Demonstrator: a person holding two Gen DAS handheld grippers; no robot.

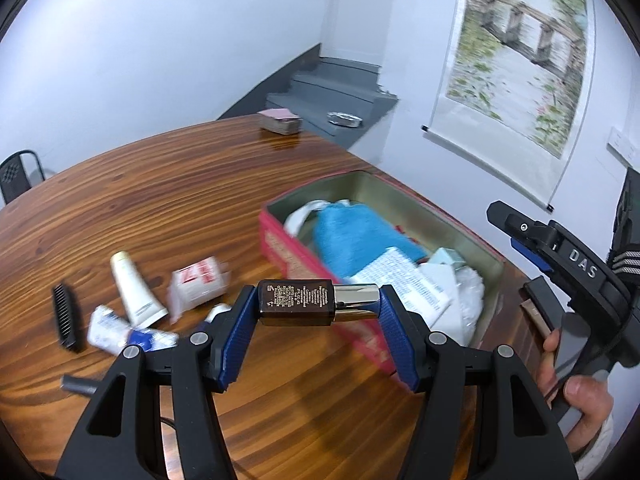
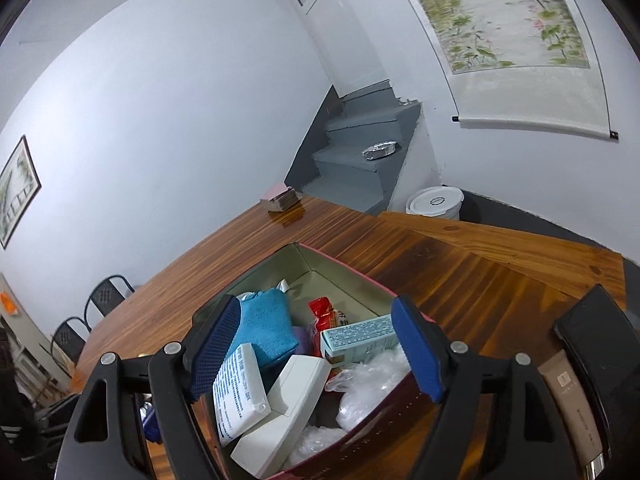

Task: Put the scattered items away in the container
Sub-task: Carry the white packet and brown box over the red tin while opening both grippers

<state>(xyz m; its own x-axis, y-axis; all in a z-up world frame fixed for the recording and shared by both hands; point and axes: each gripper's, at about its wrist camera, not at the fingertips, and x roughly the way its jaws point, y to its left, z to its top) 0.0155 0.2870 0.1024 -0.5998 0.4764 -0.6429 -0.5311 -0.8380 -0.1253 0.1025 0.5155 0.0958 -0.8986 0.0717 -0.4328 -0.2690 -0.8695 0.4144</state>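
Note:
My left gripper [image 1: 318, 296] is shut on a dark brown bottle [image 1: 296, 304] with a silver cap. It holds the bottle sideways in the air, just left of the red tin [image 1: 280, 248]. Left of it on the table lie a white tube [image 1: 134, 288], a red-and-white packet [image 1: 198, 284], a blue-and-white tube [image 1: 128, 332] and a black comb [image 1: 66, 316]. My right gripper [image 2: 316, 348] hangs open over the red tin [image 2: 344, 268] with nothing between its pads. The tin holds a blue cloth [image 2: 266, 328], white packs, a teal box [image 2: 360, 340], a red packet and a plastic bag.
A beige tube [image 2: 572, 404] and a black flat object [image 2: 592, 344] lie on the table right of the tin. A stack of cards [image 1: 280, 120] sits at the table's far edge. A hand [image 1: 580, 392] holds the right tool. Black chairs stand on the left, grey steps behind.

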